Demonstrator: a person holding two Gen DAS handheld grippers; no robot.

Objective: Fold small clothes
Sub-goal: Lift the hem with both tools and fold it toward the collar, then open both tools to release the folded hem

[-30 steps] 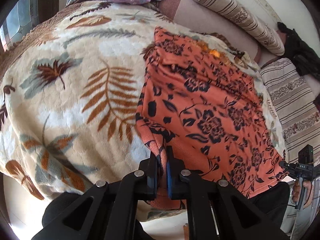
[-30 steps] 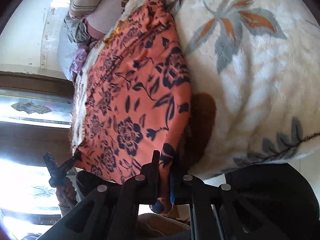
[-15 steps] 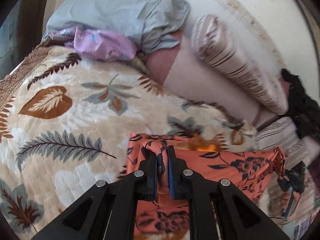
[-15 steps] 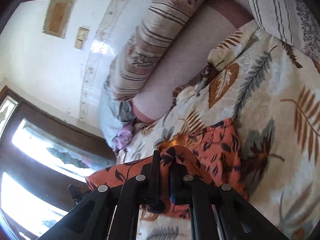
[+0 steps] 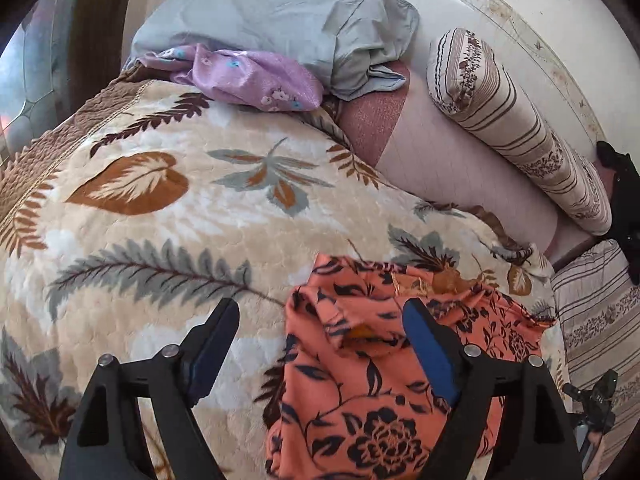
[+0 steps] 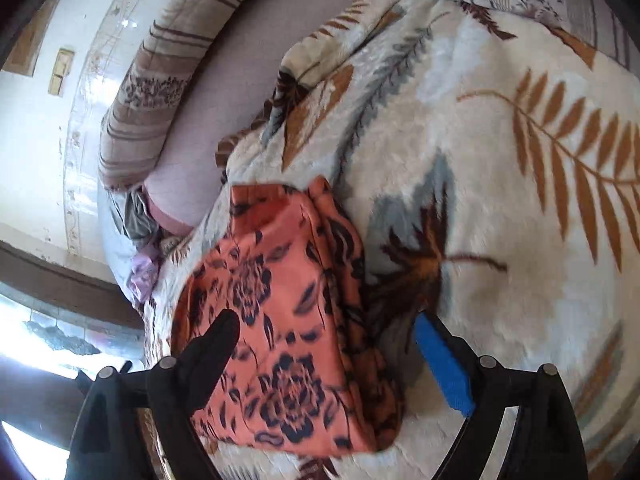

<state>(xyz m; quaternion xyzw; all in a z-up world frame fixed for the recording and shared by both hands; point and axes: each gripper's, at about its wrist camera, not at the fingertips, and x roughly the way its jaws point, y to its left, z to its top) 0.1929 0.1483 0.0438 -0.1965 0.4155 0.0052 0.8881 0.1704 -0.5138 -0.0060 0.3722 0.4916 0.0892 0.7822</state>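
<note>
The left tool (image 5: 320, 322) stands wide, its jaws just sprung apart, holding nothing; the right tool (image 6: 326, 330) likewise (both blue pads clear of the cloth). Below them the orange floral garment (image 5: 372, 392) lies doubled over on the bed, on a plush cream blanket (image 5: 168, 216) printed with rust and grey leaves. At the head of the bed sit a grey-blue pillow (image 5: 280, 12), a crumpled lilac cloth (image 5: 256, 76) and a striped bolster (image 5: 512, 124) along the pale wall (image 5: 532, 12)
</note>
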